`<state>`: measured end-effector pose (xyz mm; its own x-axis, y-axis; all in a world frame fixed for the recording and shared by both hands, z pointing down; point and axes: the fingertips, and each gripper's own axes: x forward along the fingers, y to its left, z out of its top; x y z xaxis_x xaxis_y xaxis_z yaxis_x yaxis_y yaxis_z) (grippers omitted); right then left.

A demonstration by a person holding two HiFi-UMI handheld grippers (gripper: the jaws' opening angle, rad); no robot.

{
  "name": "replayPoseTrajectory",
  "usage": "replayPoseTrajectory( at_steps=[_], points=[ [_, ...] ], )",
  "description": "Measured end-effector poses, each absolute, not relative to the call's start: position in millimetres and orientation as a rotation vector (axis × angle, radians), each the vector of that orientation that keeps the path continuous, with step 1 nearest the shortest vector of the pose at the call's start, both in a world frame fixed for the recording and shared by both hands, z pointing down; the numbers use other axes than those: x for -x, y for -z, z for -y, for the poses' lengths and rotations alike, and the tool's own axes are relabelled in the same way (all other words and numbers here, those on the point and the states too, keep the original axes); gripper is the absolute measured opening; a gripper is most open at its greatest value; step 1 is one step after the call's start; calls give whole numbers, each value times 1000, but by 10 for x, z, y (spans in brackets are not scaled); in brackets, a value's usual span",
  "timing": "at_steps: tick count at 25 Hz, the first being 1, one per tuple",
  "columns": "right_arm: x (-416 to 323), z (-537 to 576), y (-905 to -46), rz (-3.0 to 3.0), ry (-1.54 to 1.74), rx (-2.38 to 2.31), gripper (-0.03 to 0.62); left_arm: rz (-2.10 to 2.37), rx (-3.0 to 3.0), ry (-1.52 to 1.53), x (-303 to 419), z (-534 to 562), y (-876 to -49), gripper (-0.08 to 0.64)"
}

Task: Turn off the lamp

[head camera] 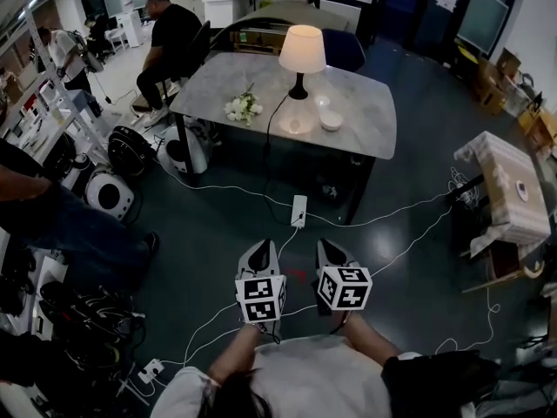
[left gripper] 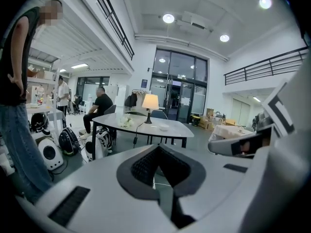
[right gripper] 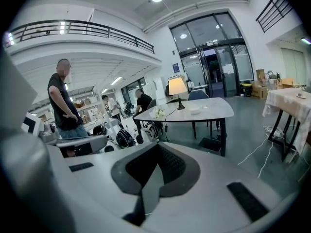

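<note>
**Tools.** L gripper [left gripper: 158,165]: jaws closed, ribbed dark pads meeting along a seam, nothing btwn them. R gripper [right gripper: 152,168]: same cond., jaws together and empty. Both units have smooth pale-grey shells w/ a black-and-white marker cube at the rear. They are held side by side, low over a dark glossy floor [head camera: 218,233], well apart from the table.

**Lamp** [head camera: 301,55]: lit, standing upright near the middle of the table [head camera: 218,77]. It has a tapered cream shade, a slim black stem and a small black foot. Its dark cord runs off the near edge, down toward a white power strip [head camera: 298,210] on the floor.

**Containers on tabletop.**
- White bowl [head camera: 331,120]: round, just right of the lamp foot. Contents can't be made out.
- Clear round vessel [head camera: 294,118]: glassy, in front of the lamp foot and beside the bowl. Contents likewise unclear.
- White flower bunch [head camera: 243,108]: lies left of these.

**Surfaces.** The tabletop is grey, stone-look, w/ rounded corners, on black legs. The side table [head camera: 509,190] at right carries a pale draped cloth.
</note>
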<state>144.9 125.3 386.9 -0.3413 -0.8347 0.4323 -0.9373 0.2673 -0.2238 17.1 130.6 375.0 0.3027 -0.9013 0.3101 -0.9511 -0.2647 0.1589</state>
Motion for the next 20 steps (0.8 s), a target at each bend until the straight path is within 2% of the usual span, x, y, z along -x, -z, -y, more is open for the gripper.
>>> replayPoseTrajectory(
  at_steps=[20],
  points=[
    [-1027, 196, -3840, 2285, -679, -1723, -2, 1640, -2289, -225, 286, 217, -3730, -5]
  ],
)
